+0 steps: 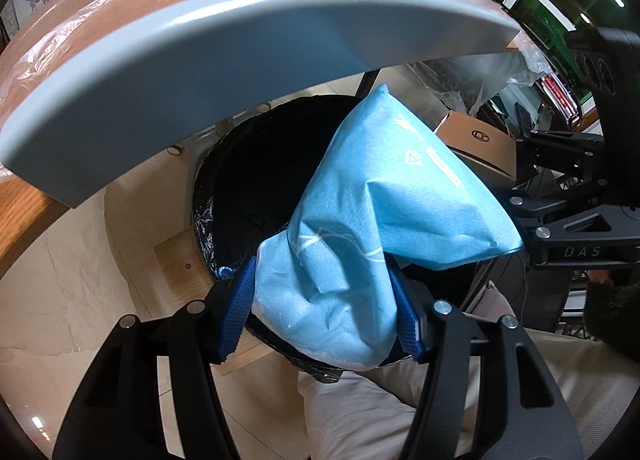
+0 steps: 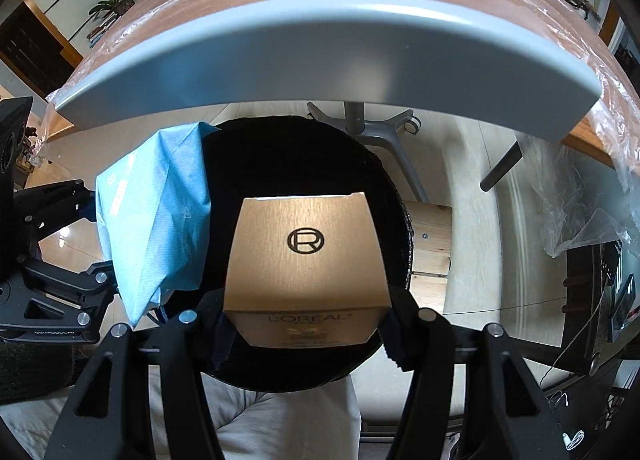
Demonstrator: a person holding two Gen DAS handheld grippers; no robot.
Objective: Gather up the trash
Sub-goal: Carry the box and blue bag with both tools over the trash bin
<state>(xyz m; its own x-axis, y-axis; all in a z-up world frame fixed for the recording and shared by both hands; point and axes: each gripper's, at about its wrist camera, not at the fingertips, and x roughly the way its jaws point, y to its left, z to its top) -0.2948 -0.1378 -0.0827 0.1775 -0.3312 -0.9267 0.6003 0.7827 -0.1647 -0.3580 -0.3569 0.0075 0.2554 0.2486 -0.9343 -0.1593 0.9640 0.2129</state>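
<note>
We count one blue pouch point(image 1: 360, 228), one gold box point(image 2: 306, 260), one bin point(image 2: 304, 148), two grippers point(image 1: 326, 312) point(image 2: 306, 324).

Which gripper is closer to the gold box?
Right. The right gripper clamps the gold box over the black bin; the left gripper grips the blue packet beside it.

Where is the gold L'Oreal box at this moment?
In the right wrist view the gold L'Oreal box sits centre frame, clamped in the right claw above the black-lined bin, with the blue packet to its left.
</note>
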